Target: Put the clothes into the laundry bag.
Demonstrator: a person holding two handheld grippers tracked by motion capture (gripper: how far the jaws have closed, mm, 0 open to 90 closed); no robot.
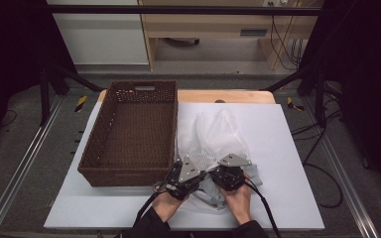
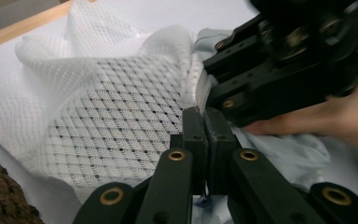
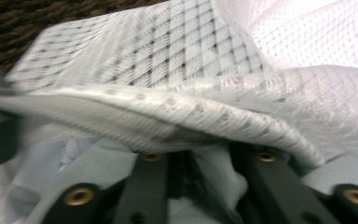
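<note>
The white mesh bag (image 1: 213, 136) lies crumpled on the white board (image 1: 287, 148), just right of the brown wicker basket (image 1: 131, 131), with a pale blue cloth (image 2: 289, 151) at its near edge. The left gripper (image 1: 191, 174) has its jaws pinched together on the bag's near edge (the mesh fans away from its tips). The right gripper (image 1: 226, 171), close beside it, sits under a draped fold of the mesh; white fabric lies between its jaws, but whether they press on it I cannot tell.
</note>
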